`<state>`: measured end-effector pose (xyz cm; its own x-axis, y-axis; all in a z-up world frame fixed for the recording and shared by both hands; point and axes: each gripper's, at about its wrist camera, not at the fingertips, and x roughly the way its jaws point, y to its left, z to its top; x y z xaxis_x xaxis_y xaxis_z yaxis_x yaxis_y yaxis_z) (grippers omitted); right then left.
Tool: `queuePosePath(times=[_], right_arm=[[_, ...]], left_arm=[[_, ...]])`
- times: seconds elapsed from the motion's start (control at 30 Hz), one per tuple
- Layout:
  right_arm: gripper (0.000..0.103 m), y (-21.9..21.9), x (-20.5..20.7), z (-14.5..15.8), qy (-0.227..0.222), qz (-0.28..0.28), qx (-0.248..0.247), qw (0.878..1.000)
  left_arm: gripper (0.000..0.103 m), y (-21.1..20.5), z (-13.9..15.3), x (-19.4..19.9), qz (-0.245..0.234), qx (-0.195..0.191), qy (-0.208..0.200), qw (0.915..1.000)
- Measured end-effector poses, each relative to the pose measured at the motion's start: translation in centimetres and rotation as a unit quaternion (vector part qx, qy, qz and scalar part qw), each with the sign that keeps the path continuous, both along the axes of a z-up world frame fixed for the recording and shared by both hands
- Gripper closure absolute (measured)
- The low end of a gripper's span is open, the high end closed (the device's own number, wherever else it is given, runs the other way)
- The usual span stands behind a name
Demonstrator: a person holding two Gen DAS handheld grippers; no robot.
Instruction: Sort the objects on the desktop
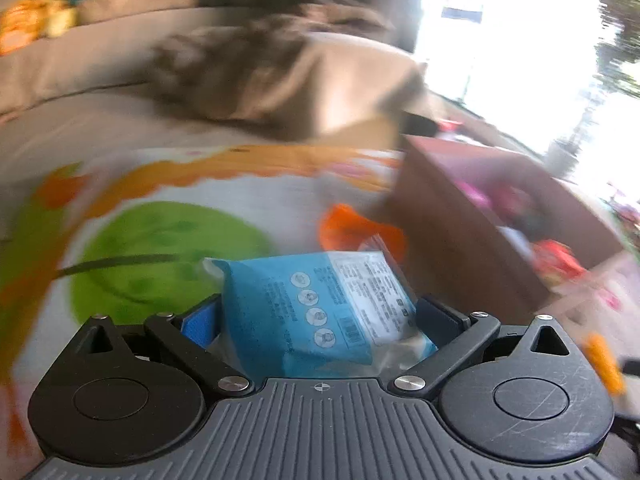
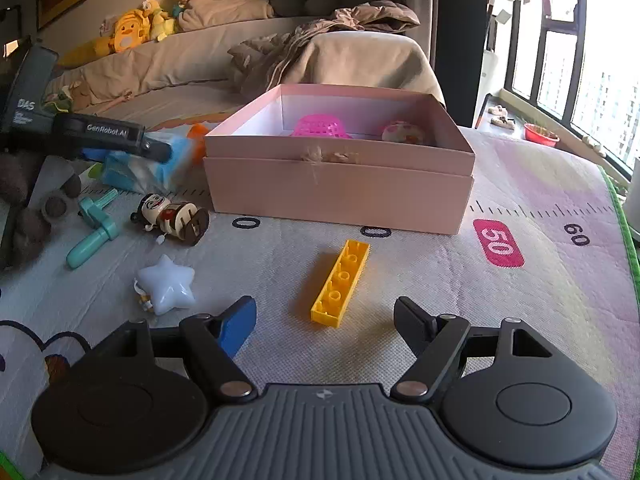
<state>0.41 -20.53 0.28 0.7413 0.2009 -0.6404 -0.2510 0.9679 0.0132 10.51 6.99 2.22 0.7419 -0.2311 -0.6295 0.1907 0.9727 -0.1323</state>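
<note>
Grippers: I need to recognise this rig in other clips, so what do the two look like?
Both match: a ribbed grey body, two round black discs, black linkage arms with silver pivots, one blue-padded and one black finger. The left gripper has white "GenRobot.AI" lettering on its side; the right gripper shows none.

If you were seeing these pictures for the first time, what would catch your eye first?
The big pink box in the middle of the play mat, with a pink basket inside. Next, the yellow brick lying alone just ahead of the open right claw. At the left, the left claw has a blue packet between its fingers.
</note>
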Motion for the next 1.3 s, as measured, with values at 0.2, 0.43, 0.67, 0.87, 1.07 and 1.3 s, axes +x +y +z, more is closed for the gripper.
queuePosePath(times=[0.2, 0.43, 0.67, 0.87, 1.07, 1.3], right_arm=[[0.026, 0.0, 0.0, 0.0, -0.001, -0.001, 0.001, 1.0], [0.026, -0.2, 0.1, 0.1, -0.004, -0.009, 0.005, 1.0], [0.052, -1.3, 1.2, 0.7, 0.002, -0.035, 0.018, 0.999], [0.07, -0.2, 3.0, 0.6, 0.006, -0.035, -0.003, 0.999], [0.087, 0.8, 3.0, 0.5, 0.003, -0.015, -0.018, 1.0], [0.089, 0.3, 1.1, 1.8, 0.001, -0.004, -0.025, 1.0]], left_arm=[[0.001, -1.4, 2.2, -4.5, 0.017, 0.042, -0.072, 0.9964], [0.001, -4.9, 2.8, -9.3, -0.054, 0.046, -0.059, 0.9958], [0.001, -7.6, 0.2, -7.7, -0.046, 0.012, 0.006, 0.9989], [0.009, -8.6, -0.8, -5.5, -0.028, 0.021, 0.023, 0.9991], [0.03, -9.0, -1.4, -5.8, -0.029, 0.056, 0.02, 0.9978], [0.031, -9.0, -0.1, -8.2, -0.049, 0.075, 0.008, 0.9959]])
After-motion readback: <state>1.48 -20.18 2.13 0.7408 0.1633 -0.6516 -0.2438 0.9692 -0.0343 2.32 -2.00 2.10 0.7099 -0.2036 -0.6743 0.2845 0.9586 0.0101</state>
